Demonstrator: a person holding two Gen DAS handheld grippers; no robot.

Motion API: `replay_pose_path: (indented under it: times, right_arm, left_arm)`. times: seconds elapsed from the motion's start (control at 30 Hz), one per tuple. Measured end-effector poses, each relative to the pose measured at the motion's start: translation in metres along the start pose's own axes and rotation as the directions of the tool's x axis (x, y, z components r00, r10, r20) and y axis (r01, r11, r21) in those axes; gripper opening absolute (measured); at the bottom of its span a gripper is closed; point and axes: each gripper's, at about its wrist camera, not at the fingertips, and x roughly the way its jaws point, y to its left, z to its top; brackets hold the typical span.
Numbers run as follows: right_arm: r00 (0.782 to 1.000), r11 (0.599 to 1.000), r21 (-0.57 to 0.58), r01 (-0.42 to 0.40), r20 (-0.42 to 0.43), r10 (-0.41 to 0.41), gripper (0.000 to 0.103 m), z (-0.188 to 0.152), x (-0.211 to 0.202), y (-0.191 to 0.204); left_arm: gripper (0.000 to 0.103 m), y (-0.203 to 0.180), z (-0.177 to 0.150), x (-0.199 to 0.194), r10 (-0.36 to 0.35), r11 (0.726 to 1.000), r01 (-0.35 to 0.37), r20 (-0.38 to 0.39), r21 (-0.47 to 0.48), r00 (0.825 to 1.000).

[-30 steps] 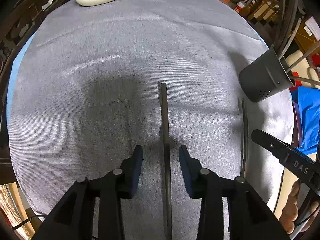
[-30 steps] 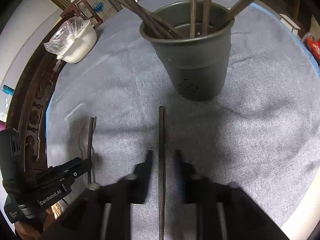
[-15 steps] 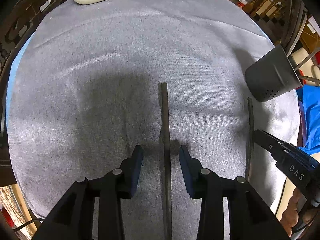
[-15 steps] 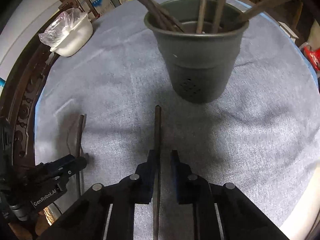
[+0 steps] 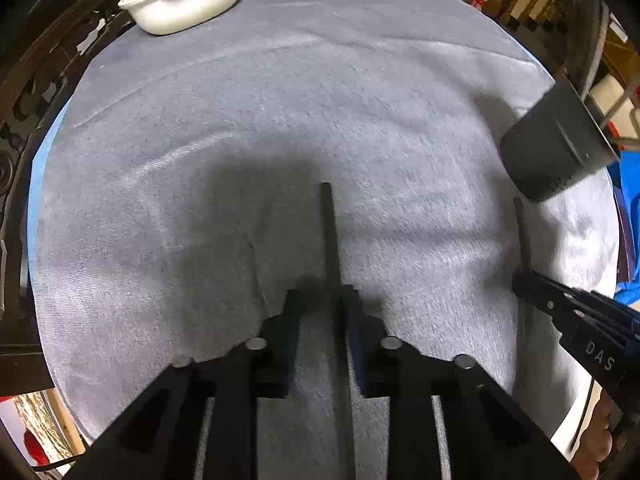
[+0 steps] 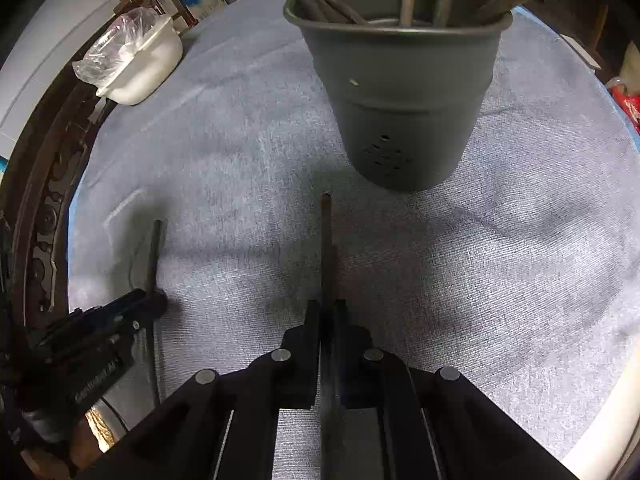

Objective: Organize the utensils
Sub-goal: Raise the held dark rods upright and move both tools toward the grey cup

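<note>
Two dark, slim utensils lie on the grey tablecloth (image 5: 240, 120). One utensil (image 5: 330, 236) runs between the fingers of my left gripper (image 5: 322, 304), whose jaws are closing around it with a narrow gap still on the left side. My right gripper (image 6: 328, 308) is shut on the other utensil (image 6: 327, 248), whose handle points at the grey utensil holder (image 6: 400, 100). Several utensils stand in that holder. In the left wrist view the holder (image 5: 556, 152) is at the right edge, with the right gripper (image 5: 520, 284) below it. The left gripper (image 6: 156, 304) shows at the lower left of the right wrist view.
A white dish (image 5: 188, 0) with crinkled plastic in it sits at the far left of the table; it is also in the right wrist view (image 6: 140, 68). A dark carved wooden rim (image 6: 44, 208) borders the cloth on the left. Cluttered shelves lie beyond the table.
My right jaws have come together onto their utensil. My left jaws have narrowed around theirs, and the left gripper has sunk a little closer to the cloth.
</note>
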Motion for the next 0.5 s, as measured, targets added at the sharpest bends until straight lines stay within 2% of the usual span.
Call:
replay_pose_path:
  times: [0.07,0.1,0.27,0.5]
  right_arm:
    - [1.0,1.0,0.0,0.002,0.006,-0.002,0.008,-0.001,0.0,0.0]
    - [1.0,1.0,-0.001,0.003,0.007,-0.003,0.008,0.0,0.0,-0.001]
    - [1.0,1.0,0.002,-0.006,0.012,0.005,0.008,-0.001,0.001,-0.004]
    - [0.994,0.995,0.038,-0.093,0.055,0.091,0.006,-0.005,-0.012,-0.015]
  left_arm:
    - [0.01,0.002,0.002,0.001,-0.003,1.0,0.003,0.002,-0.01,1.0]
    - [0.009,0.003,0.002,0.002,-0.002,1.0,0.002,0.002,-0.011,1.0]
    - [0.007,0.008,0.0,-0.001,-0.032,0.999,0.032,0.012,-0.038,0.999]
    - [0.007,0.024,-0.007,-0.02,-0.093,0.993,0.097,0.067,-0.06,0.993]
